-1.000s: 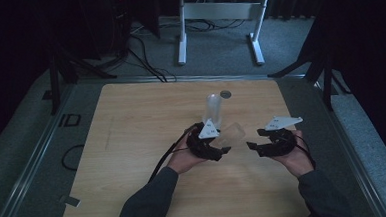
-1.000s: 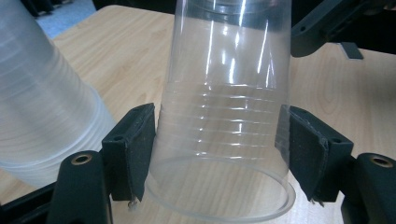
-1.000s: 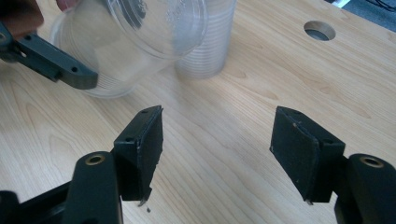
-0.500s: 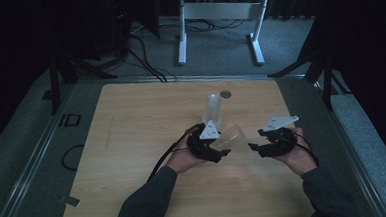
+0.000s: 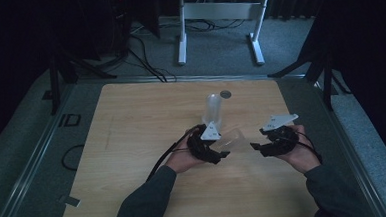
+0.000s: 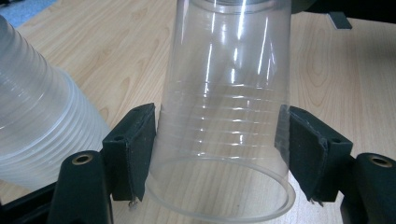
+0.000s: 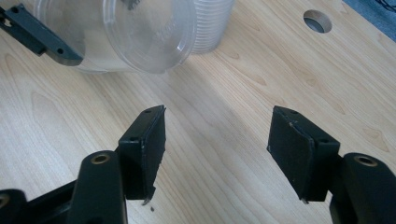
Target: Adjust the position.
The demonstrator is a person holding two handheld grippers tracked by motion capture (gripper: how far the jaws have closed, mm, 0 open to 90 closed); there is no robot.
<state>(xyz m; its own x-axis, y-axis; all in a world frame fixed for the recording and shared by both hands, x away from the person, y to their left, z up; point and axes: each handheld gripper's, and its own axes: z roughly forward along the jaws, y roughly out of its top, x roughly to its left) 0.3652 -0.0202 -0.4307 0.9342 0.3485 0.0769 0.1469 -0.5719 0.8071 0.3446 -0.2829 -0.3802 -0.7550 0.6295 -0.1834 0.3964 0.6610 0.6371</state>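
Ribbed clear plastic cup [image 6: 224, 116] clamped by left gripper [image 6: 215, 154]; right gripper [image 7: 217, 149] wide open, empty.

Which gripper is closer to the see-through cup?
Left. The left gripper is clamped around the cup. The right gripper is open, a little way off, pointing at the cup's bottom.

Probably a lab: a bare wooden table [image 5: 132, 141] on carpet, loose cables [image 5: 148, 61], a white metal stand [image 5: 221, 12], dark surroundings.
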